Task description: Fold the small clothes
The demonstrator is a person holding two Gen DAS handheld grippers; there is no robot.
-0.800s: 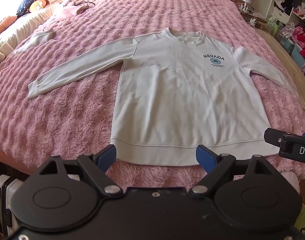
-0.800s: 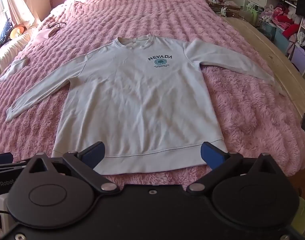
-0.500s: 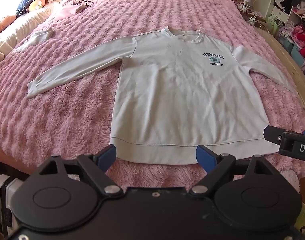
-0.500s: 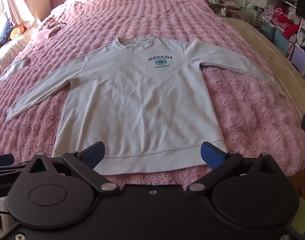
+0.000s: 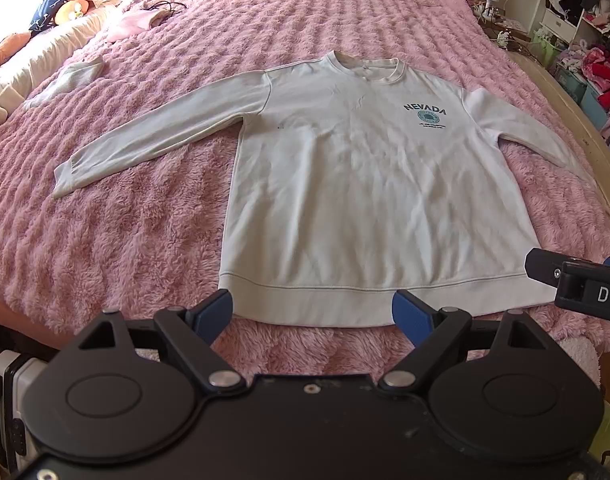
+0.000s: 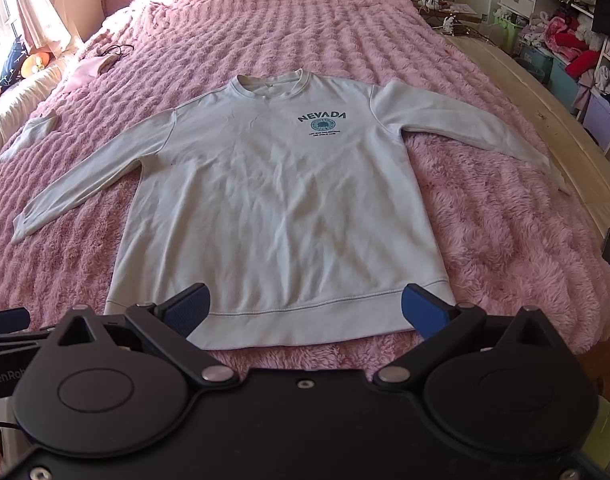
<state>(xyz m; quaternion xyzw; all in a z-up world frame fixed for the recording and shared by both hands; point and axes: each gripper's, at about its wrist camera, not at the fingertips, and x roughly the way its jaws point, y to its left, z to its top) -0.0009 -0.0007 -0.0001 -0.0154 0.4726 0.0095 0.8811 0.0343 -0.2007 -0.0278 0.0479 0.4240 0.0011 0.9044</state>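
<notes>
- Sweatshirt (image 5: pixel 357 200) lies flat in the middle of both views, front side up, on a fluffy pink blanket (image 5: pixel 125 248). Both sleeves are spread out to the sides.
- "NEVADA" print (image 6: pixel 321 122) sits on the chest, near the neck hole.
- Left gripper (image 5: pixel 312 314) is at the bottom of the left view. Its two blue pads are wide apart and hold nothing. They sit right by the bottom hem.
- Right gripper (image 6: pixel 305 306) is at the bottom of the right view, wide too, holding nothing, over the hem.
- Only the left view shows the right gripper's black side poking in at the right edge.
- Only the right view shows the whole right-side sleeve, out to its cuff (image 6: pixel 555 174) by the wooden bed edge (image 6: pixel 545 104).
- Small pale cloth (image 5: pixel 71 76) lies at the upper left in both views.
- Shelves (image 6: pixel 565 20) with toys and clothes fill the upper right.
</notes>
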